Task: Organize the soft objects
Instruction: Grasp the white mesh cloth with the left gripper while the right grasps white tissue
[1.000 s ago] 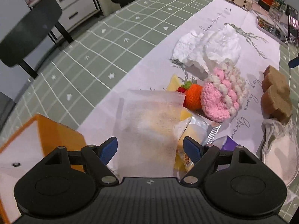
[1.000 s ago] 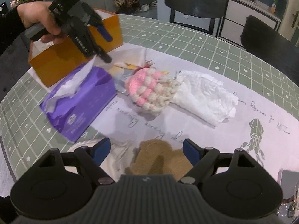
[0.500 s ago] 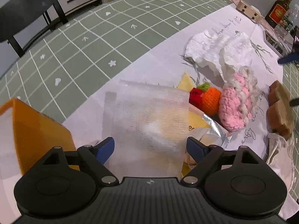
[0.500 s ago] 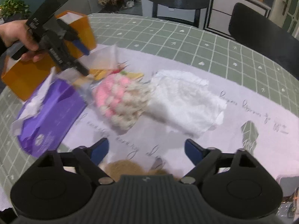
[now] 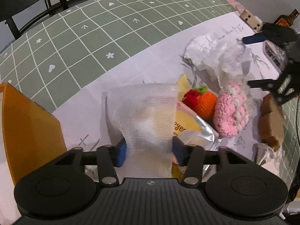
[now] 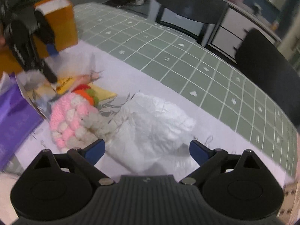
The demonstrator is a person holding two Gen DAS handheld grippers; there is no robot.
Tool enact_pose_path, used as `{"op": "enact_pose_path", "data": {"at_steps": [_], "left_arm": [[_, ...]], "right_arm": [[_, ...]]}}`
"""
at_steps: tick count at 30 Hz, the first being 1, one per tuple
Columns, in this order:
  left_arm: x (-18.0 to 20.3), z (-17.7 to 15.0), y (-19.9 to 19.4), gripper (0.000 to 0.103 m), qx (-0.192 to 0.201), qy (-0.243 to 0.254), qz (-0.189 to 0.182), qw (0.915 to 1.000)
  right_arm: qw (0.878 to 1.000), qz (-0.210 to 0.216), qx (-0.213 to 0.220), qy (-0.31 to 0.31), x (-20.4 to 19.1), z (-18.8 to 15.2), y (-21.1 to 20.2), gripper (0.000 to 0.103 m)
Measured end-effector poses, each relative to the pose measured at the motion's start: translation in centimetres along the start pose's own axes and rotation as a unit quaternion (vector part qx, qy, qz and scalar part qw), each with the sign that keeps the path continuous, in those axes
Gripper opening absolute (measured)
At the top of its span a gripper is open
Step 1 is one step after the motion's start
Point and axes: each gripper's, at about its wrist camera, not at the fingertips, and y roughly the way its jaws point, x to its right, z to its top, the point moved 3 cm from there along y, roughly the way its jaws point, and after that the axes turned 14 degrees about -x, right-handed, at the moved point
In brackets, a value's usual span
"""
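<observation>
My left gripper (image 5: 149, 151) is shut on a thin white gauze cloth (image 5: 148, 116) that stands up between its blue pads, above a yellow snack packet (image 5: 184, 123). An orange-and-red crochet fruit (image 5: 203, 102) and a pink-and-white crochet piece (image 5: 231, 112) lie to its right. My right gripper (image 6: 147, 151) is open, its jaws wide on either side of a crumpled white cloth (image 6: 153, 127) on the table. The pink crochet piece (image 6: 72, 120) lies just left of it. The left gripper (image 6: 30, 52) shows at the far left of the right wrist view.
An orange box (image 5: 28, 131) stands left of my left gripper. A purple tissue pack (image 6: 13, 120) lies at the left of the right wrist view. Brown sponge blocks (image 5: 271, 123) lie at the right. Black chairs (image 6: 268, 67) stand beyond the green checked table edge.
My left gripper has closed on the gauze cloth. My right gripper has moved forward from the brown sponge to straddle the white cloth.
</observation>
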Motion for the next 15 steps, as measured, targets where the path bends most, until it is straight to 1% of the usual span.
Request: {"op": "enact_pose_path", "data": {"at_steps": [1,2,6,7,8,9,10,12,13,14,15], "left_arm": [[0.1,0.0,-0.1,0.042,0.002,0.0,-0.001,1.0],[0.1,0.0,-0.2,0.037,0.004,0.0,0.002,1.0],[0.1,0.0,-0.8,0.027,0.014,-0.005,0.01,0.9998],[0.1,0.0,-1.0,0.022,0.018,-0.006,0.012,0.9997],[0.1,-0.1,-1.2,0.018,0.022,-0.007,0.014,0.9996],[0.1,-0.1,-1.4,0.017,0.027,-0.008,0.016,0.9995],[0.0,-0.2,-1.7,0.015,0.035,-0.011,0.016,0.9992],[0.0,-0.4,-2.1,0.011,0.043,-0.011,0.015,0.9989],[0.0,-0.4,-2.3,0.01,0.047,-0.012,0.017,0.9987],[0.0,-0.4,-2.5,0.009,0.051,-0.014,0.019,0.9984],[0.0,-0.4,-2.7,0.008,0.055,-0.015,0.02,0.9982]], "right_arm": [[1.0,-0.001,-0.004,-0.004,0.1,0.2,0.4,0.095],[1.0,0.0,-0.008,-0.006,0.2,0.5,0.8,0.095],[0.999,-0.011,-0.028,-0.019,0.3,1.2,2.1,0.095],[0.999,-0.015,-0.033,-0.026,0.3,1.3,2.4,0.094],[0.999,-0.016,-0.038,-0.029,0.2,1.2,2.6,0.087],[0.998,-0.011,-0.046,-0.032,0.3,1.2,2.8,0.082],[0.998,-0.007,-0.054,-0.034,0.2,1.2,3.0,0.072],[0.998,-0.003,-0.058,-0.037,0.1,1.1,2.9,0.065],[0.997,0.002,-0.058,-0.041,0.1,1.0,2.8,0.055],[0.997,0.005,-0.059,-0.045,0.0,0.9,2.7,0.042],[0.997,0.004,-0.06,-0.045,-0.1,0.7,2.6,0.034]]}}
